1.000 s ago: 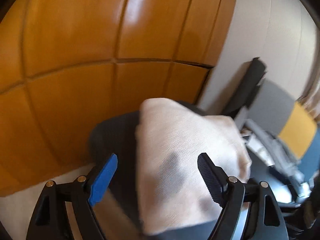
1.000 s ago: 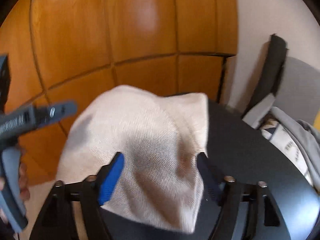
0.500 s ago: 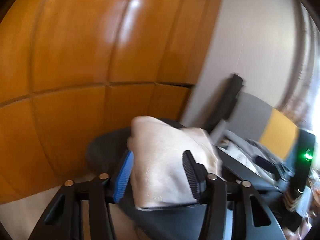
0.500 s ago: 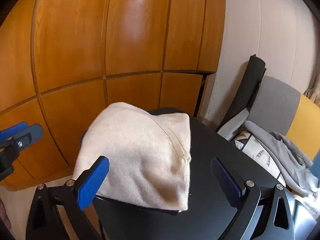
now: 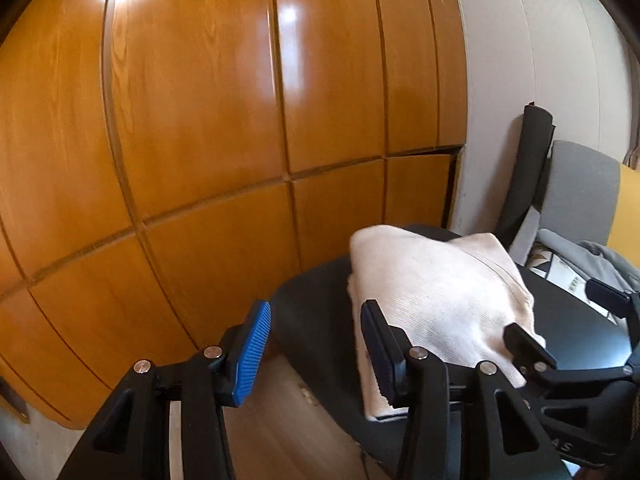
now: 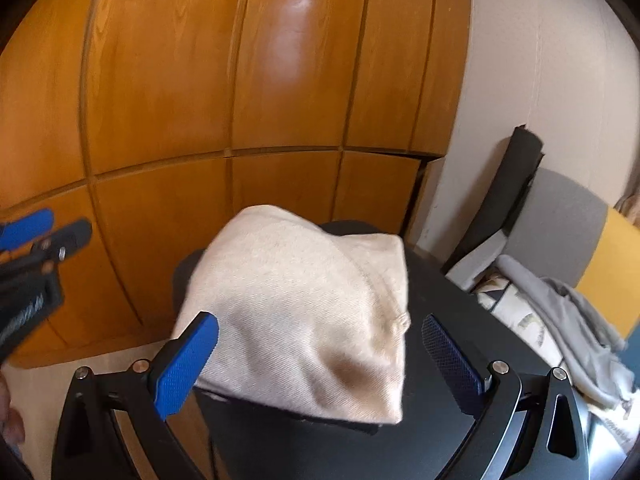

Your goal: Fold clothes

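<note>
Both sets of jaws stand open, gripping nothing; the folded cloth [image 6: 304,312] lies ahead of them on the worktop [image 6: 448,304]. Best withdraw straight back, leaving the fold undisturbed.

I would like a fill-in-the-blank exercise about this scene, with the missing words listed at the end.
1. The folded cream garment lies on a ____ table.
2. The wall behind is panelled in ____.
3. The right gripper has its jaws ____.
4. A ____ garment lies to the right.

Missing: black; wood; open; grey
</note>
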